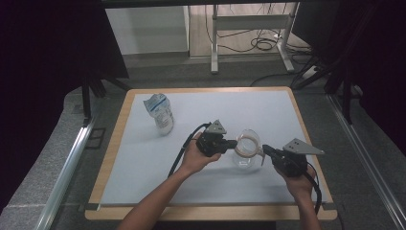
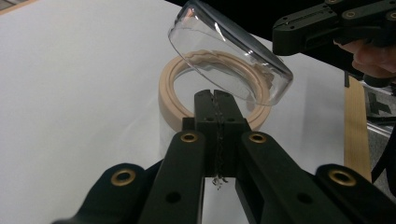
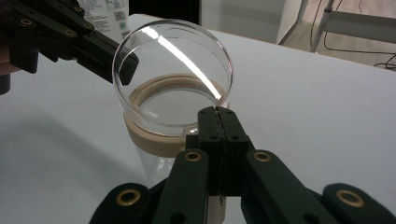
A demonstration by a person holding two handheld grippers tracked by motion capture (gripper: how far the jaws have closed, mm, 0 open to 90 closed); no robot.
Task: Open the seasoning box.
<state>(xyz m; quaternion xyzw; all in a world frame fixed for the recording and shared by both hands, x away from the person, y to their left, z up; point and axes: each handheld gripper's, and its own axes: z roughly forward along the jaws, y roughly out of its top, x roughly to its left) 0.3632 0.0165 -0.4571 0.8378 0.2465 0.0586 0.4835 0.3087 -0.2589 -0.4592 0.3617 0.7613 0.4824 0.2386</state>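
A clear glass jar (image 1: pixel 247 154) with a beige ring (image 2: pixel 169 88) around its mouth stands on the white table, right of middle. Its clear round lid (image 3: pixel 173 70) is tilted up over the mouth, off the ring. My right gripper (image 3: pixel 215 113) reaches in from the jar's right side, and its jaws are shut on the lid's lower edge. My left gripper (image 2: pixel 215 96) comes from the jar's left with its jaws closed tight, tips just over the near part of the ring and under the lid (image 2: pixel 224 51). I see nothing between its pads.
A white crumpled packet with printed labels (image 1: pixel 160 112) stands at the table's far left. The white mat (image 1: pixel 143 158) has a wooden border (image 1: pixel 210 211). Beyond the far edge are a desk frame and cables on the floor (image 1: pixel 258 43).
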